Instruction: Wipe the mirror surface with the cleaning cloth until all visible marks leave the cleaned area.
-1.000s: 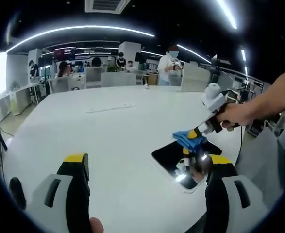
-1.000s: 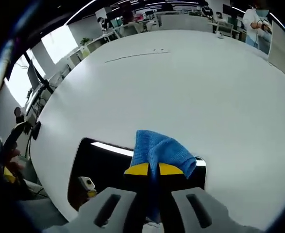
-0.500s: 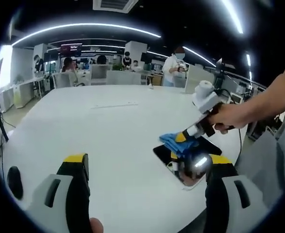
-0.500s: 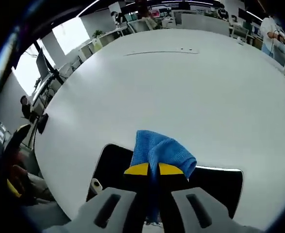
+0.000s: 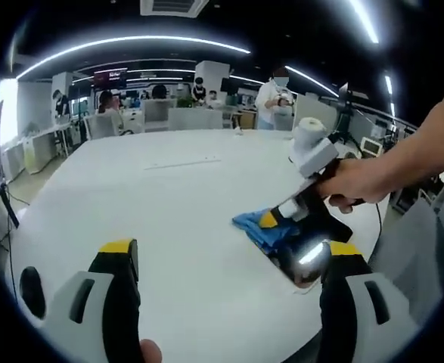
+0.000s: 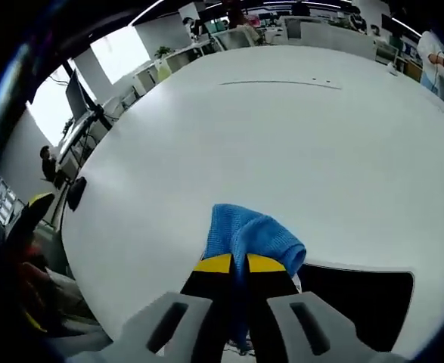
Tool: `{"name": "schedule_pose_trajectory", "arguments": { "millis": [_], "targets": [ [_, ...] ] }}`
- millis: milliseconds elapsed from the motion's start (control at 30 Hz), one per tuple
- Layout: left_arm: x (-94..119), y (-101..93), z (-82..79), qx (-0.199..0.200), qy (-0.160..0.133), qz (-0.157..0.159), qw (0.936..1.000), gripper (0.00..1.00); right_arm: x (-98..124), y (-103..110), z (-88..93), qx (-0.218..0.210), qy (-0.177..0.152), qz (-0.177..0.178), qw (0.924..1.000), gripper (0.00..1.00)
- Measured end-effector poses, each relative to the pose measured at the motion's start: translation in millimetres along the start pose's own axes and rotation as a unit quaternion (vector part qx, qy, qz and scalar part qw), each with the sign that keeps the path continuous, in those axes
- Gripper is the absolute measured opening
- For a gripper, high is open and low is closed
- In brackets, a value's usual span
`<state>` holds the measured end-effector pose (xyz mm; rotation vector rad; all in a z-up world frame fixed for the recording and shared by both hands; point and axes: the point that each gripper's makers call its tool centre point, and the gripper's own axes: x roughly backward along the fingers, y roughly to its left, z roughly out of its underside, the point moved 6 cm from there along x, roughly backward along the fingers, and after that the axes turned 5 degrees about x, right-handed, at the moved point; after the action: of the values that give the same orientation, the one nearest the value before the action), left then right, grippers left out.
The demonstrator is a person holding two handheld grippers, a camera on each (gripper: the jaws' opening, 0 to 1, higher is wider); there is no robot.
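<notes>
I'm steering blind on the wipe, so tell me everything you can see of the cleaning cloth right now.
The cleaning cloth is bright blue, with a fine woven, microfibre-like texture. It is bunched into a soft fold and pinched between the closed yellow-tipped jaws of the right gripper, bulging out beyond them. In the left gripper view the cloth is pressed down at the near-left end of the dark mirror, spilling partly onto the white table. No dirt shows on it.

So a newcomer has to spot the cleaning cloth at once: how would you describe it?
Start at the big white table and find the dark mirror lying flat near its edge. At the mirror's edge is the blue cloth, bunched and pinched in the yellow-tipped right gripper; it is the one bright blue thing there.
</notes>
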<state>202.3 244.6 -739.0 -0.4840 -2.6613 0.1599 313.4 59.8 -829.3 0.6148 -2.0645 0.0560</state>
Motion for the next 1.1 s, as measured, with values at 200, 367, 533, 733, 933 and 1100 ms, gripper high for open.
{"name": "schedule_pose_trajectory", "arguments": {
  "millis": [200,367,533,733,933,1100],
  "targets": [
    [1.8,5.0,0.6,0.0,0.002,-0.006,1.0,0.99,0.8,0.1,0.7,0.008,-0.001,-0.001,1.0,0.0],
    [0.4,6.1,-2.8,-0.003,-0.003,-0.011,0.9999,0.99,3.8,4.0,6.2,0.001,0.014,-0.017,0.9998,0.0],
    [-0.6,3.8,-4.3,-0.005,-0.006,-0.01,0.9999,0.99,11.5,14.9,20.6,0.026,0.017,-0.015,0.9994,0.0],
    [1.5,1.1,-3.4,-0.007,-0.006,-0.008,0.9999,0.99,17.6,20.3,31.5,-0.007,0.026,-0.025,0.9993,0.0],
    [4.2,-1.2,-1.4,-0.01,-0.006,-0.004,0.9999,0.99,21.6,23.2,38.4,-0.003,0.028,-0.031,0.9991,0.0],
    [5.9,-4.4,1.7,-0.019,0.003,0.002,0.9998,0.99,25.2,24.3,43.6,-0.01,0.037,-0.04,0.9985,0.0]
  ]
}}
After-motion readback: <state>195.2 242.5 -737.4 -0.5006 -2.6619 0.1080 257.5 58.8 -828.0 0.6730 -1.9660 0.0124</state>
